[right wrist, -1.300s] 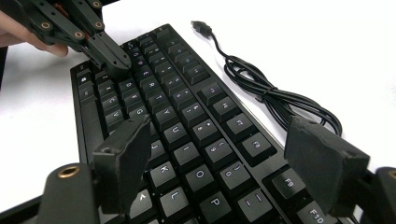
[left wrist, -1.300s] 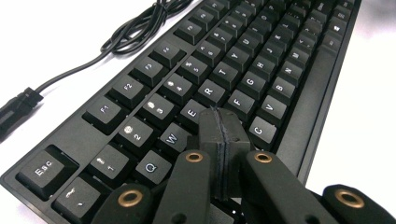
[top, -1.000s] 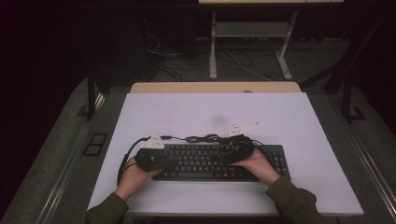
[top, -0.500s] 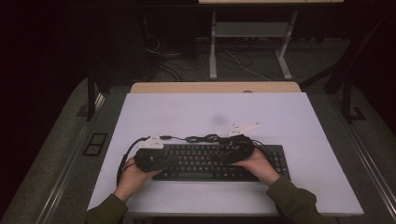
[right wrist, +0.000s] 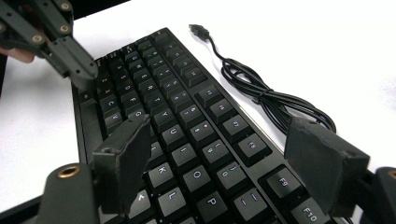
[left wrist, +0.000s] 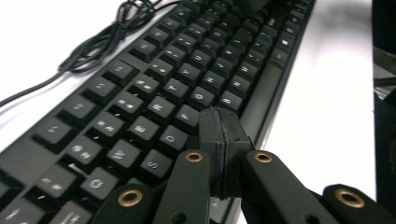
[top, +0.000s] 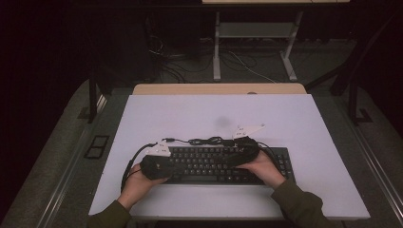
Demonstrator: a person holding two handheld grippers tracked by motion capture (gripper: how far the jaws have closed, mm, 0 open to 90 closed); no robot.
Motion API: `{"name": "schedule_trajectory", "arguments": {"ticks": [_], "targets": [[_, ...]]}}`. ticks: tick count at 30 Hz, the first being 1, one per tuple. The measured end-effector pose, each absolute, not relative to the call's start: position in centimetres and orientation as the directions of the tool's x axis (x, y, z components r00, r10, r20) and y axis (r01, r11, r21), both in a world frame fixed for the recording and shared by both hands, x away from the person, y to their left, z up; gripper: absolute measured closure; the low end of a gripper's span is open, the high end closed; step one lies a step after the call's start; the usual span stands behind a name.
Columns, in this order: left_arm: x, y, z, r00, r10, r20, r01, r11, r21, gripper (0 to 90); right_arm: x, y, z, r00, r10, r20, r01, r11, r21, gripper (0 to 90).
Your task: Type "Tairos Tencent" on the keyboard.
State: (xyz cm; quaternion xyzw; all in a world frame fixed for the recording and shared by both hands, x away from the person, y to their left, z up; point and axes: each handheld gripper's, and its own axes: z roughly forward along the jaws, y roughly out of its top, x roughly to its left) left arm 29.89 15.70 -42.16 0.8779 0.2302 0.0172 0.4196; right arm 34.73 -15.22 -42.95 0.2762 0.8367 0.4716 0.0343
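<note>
pressing with the left gripper, jaws shut together over the keyboard at the table's near edge, may strike neighbouring keys; the wide-open right gripper could snag the cable.

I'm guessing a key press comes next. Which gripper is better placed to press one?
Probably the left gripper: its jaws are shut into one tip over the keyboard near F. The right gripper stands open.
</note>
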Motion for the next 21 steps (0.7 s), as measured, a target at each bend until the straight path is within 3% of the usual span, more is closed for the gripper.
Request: {"name": "schedule_trajectory", "arguments": {"ticks": [21], "targets": [[29.6, 14.1, -43.1, 0.915, 0.367, -0.170, 0.371, -0.595, 0.713, 89.2, 34.7, -15.1, -43.1, -0.847, 0.490, 0.205, 0.431, 0.406, 0.806, 22.6]]}}
